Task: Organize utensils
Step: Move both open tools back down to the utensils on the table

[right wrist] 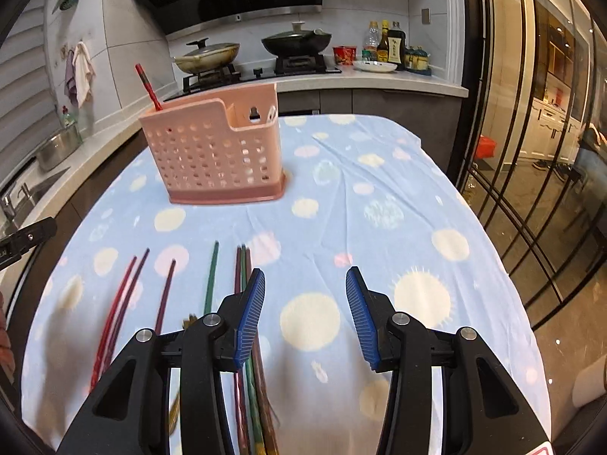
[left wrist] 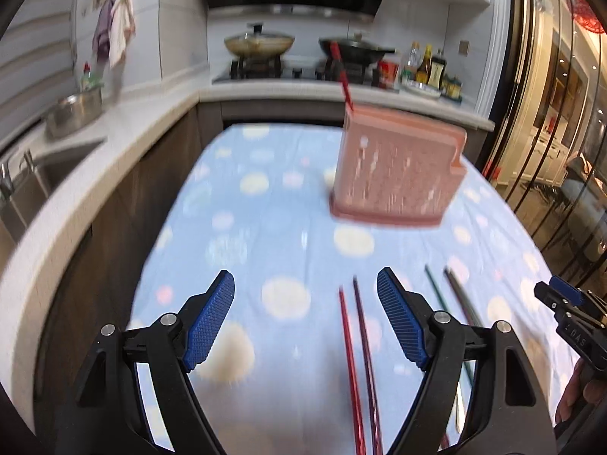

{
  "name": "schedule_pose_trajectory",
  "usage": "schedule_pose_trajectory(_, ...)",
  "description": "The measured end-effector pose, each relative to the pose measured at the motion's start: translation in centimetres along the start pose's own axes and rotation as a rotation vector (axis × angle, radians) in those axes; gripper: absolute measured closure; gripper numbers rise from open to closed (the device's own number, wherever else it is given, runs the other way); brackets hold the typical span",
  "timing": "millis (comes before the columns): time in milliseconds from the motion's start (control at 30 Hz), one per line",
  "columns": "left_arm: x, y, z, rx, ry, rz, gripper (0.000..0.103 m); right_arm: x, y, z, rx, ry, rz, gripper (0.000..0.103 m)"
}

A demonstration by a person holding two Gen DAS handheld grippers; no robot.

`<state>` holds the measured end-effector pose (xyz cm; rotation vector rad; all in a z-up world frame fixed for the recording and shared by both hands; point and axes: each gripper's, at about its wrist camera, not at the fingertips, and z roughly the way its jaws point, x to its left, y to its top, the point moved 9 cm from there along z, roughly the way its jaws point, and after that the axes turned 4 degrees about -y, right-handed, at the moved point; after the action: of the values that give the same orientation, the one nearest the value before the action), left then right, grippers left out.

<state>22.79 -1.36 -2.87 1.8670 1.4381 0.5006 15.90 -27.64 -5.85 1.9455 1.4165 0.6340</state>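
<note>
A pink perforated utensil holder (left wrist: 394,174) (right wrist: 220,151) stands on the table with one red chopstick (right wrist: 148,87) (left wrist: 343,79) leaning out of its left end. Several chopsticks lie on the cloth near me: a red pair (left wrist: 356,345) (right wrist: 117,303), a purple one (right wrist: 165,295), a green one (right wrist: 210,276) (left wrist: 436,292) and a dark bundle (right wrist: 242,265) (left wrist: 461,295). My left gripper (left wrist: 305,288) is open above the cloth, the red pair lying between its fingers. My right gripper (right wrist: 305,284) is open and holds nothing, its left finger over the bundle.
The table wears a blue cloth with pastel dots (right wrist: 379,208). Behind it runs a counter with a stove, two pans (right wrist: 292,43), sauce bottles (right wrist: 390,47) and a sink (left wrist: 34,178) at left. Glass doors (right wrist: 531,132) stand to the right. The other gripper shows at each view's edge.
</note>
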Motion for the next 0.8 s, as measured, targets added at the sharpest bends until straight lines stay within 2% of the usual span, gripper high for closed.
schedule_pose_trajectory(100, 0.0, -3.3, 0.3, 0.058, 0.006, 0.011, 0.029, -0.4, -3.0, -0.6, 0.026, -0.029, -0.023, 0.059)
schedule_pose_trajectory(333, -1.2, -8.9, -0.1, 0.127, -0.004, 0.045, 0.029, -0.2, -8.2, -1.1, 0.101, -0.003, -0.026, 0.059)
schedule_pose_trajectory(500, -1.7, -10.7, -0.4, 0.154, -0.002, 0.061, 0.029, 0.4, -10.1, -0.9, 0.134, 0.01, -0.047, 0.059)
schedule_pose_trajectory(800, -1.8, -12.0, -0.3, 0.184, 0.008, 0.062, 0.03, 0.7, -10.4, -0.8, 0.131, 0.019, -0.065, 0.062)
